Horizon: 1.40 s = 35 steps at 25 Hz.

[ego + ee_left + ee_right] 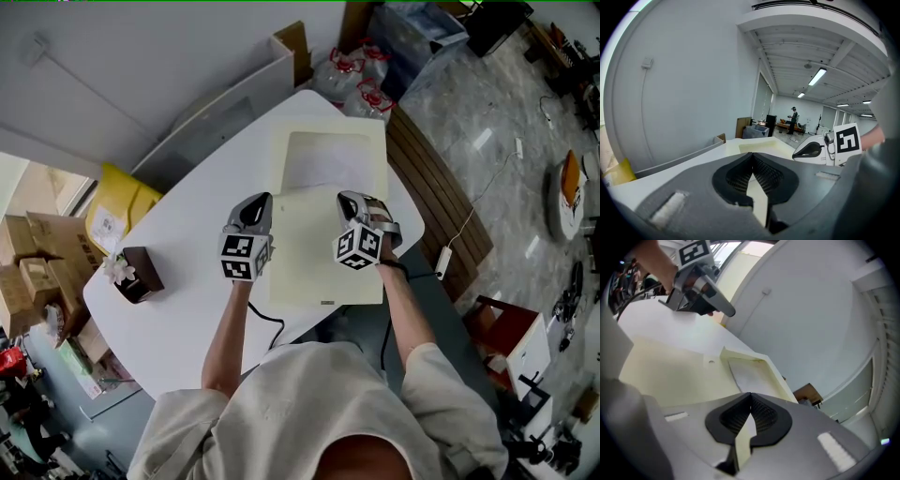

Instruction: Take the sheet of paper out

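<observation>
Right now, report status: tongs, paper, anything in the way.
Left tongs shut, empty, at the open folder's left edge. Right tongs shut, empty, over the folder. Sheet of paper in far recess, untouched. Nothing lying on it.

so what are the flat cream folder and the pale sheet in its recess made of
Flat cream folder: looks like stiff card or matte plastic. Its surface is even and dull, and it holds a raised rim around the recess. The look leaves open which of the two it is.
Pale sheet: probably thin paper. It is whiter than the folder, lies flat and shows no shine.
</observation>
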Each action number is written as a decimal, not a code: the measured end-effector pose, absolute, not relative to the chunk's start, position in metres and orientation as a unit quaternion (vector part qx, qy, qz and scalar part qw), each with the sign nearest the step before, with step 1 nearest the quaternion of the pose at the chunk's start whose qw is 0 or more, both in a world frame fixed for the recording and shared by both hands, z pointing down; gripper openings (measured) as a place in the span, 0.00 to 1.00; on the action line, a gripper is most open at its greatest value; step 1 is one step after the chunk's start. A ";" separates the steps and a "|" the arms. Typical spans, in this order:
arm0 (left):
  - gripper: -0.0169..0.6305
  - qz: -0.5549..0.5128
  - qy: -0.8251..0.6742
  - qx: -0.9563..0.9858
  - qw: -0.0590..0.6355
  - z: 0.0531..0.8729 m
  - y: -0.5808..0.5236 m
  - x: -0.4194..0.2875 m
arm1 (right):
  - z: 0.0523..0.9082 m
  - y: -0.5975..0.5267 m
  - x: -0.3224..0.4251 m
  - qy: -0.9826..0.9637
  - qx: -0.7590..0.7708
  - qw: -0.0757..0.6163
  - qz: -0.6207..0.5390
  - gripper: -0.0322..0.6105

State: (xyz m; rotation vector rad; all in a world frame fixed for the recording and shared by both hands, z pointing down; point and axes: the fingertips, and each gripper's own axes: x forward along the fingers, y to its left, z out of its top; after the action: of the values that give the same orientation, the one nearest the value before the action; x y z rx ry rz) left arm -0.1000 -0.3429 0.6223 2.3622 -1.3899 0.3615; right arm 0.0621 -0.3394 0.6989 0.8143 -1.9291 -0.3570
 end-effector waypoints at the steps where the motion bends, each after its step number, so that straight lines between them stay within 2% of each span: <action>1: 0.03 0.128 -0.494 0.839 0.188 0.623 -0.343 -0.101 | 0.704 -0.340 0.061 -0.787 0.322 0.500 -0.162 0.05; 6: 0.03 0.128 -0.500 0.835 0.191 0.625 -0.343 -0.105 | 0.727 -0.342 0.056 -0.766 0.272 0.543 -0.211 0.05; 11: 0.03 0.128 -0.505 0.832 0.192 0.626 -0.347 -0.110 | 0.741 -0.349 0.053 -0.761 0.257 0.557 -0.209 0.07; 14: 0.03 0.129 -0.506 0.830 0.195 0.628 -0.347 -0.113 | 0.749 -0.354 0.052 -0.760 0.255 0.564 -0.199 0.16; 20: 0.03 0.133 -0.505 0.830 0.198 0.632 -0.348 -0.113 | 0.771 -0.372 0.050 -0.750 0.238 0.587 -0.189 0.23; 31: 0.03 0.136 -0.508 0.826 0.202 0.634 -0.348 -0.120 | 0.791 -0.391 0.053 -0.736 0.232 0.608 -0.189 0.21; 35: 0.03 0.135 -0.509 0.825 0.203 0.633 -0.348 -0.120 | 0.795 -0.391 0.053 -0.734 0.230 0.610 -0.188 0.14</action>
State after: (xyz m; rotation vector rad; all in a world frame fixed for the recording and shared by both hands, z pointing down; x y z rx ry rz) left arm -0.1205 -0.3479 0.6332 2.3029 -1.4215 0.3771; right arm 0.0534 -0.3907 0.7951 0.5315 -1.6950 -0.4334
